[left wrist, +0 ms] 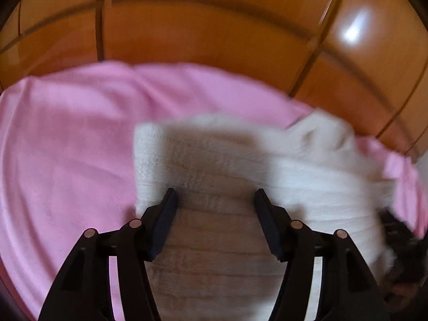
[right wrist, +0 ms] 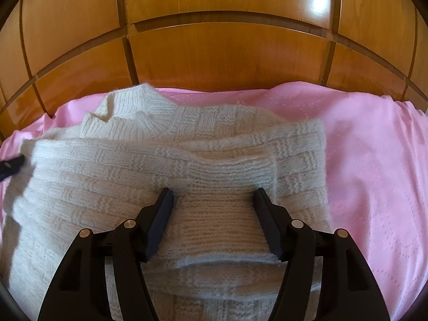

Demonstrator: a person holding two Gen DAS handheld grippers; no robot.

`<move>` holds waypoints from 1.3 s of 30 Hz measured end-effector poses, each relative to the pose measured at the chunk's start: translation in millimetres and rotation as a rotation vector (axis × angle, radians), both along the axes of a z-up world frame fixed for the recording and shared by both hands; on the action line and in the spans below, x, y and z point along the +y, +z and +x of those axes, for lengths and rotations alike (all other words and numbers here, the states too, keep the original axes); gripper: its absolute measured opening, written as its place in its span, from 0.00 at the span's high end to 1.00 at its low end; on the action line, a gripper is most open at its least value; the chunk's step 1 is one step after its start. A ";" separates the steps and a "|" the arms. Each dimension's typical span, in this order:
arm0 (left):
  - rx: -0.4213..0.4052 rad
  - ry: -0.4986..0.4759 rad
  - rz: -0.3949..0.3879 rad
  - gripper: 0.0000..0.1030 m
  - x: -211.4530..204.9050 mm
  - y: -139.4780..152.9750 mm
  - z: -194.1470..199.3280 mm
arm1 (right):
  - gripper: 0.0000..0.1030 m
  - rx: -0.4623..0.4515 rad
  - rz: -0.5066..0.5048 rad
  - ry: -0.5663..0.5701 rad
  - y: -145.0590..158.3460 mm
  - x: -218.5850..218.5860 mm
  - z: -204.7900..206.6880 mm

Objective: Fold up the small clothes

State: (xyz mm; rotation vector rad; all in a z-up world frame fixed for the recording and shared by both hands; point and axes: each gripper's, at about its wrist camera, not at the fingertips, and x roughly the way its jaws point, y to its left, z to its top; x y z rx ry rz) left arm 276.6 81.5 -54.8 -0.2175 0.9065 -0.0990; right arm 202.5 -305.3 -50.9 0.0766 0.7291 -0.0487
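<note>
A cream knitted sweater lies partly folded on a pink sheet, its collar toward the wooden headboard. My right gripper is open, its fingers straddling a folded sleeve cuff near the sweater's right edge, not closed on it. In the blurred left wrist view the same sweater lies on the pink sheet. My left gripper is open just above the knit near its left edge. The left gripper's tip shows at the left edge of the right wrist view.
A glossy wooden panelled headboard rises just behind the bed; it also fills the top of the left wrist view. A dark object sits at the lower right of the left wrist view. Pink sheet spreads right of the sweater.
</note>
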 end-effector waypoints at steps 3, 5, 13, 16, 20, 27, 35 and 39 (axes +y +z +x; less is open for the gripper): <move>-0.050 0.019 0.048 0.41 -7.7 0.2 -8.2 | 0.39 -0.003 0.007 0.002 -0.6 -1.1 -0.1; -0.053 0.044 0.040 0.41 -8.2 5.2 -13.2 | 0.39 -0.003 0.009 0.002 -0.9 -1.3 0.2; -0.103 0.054 0.083 0.37 -13.6 32.9 -53.3 | 0.38 -0.004 0.014 0.000 -1.2 -1.3 1.4; -0.137 0.041 0.087 0.33 -16.9 44.1 -70.1 | 0.38 -0.004 0.008 -0.001 -1.3 -0.7 0.9; -0.171 0.026 0.104 0.31 -23.6 57.7 -92.7 | 0.32 0.010 -0.007 0.005 3.8 3.2 -0.1; -0.193 0.018 0.104 0.27 -26.3 70.2 -115.8 | 0.22 0.011 0.016 -0.030 33.7 -8.5 -13.4; -0.206 0.014 0.108 0.25 -29.5 76.4 -133.9 | 0.63 0.093 0.015 -0.029 11.8 -11.8 -20.5; -0.193 0.011 0.107 0.24 -31.1 72.0 -136.5 | 0.89 0.065 -0.033 0.023 23.0 3.2 -32.3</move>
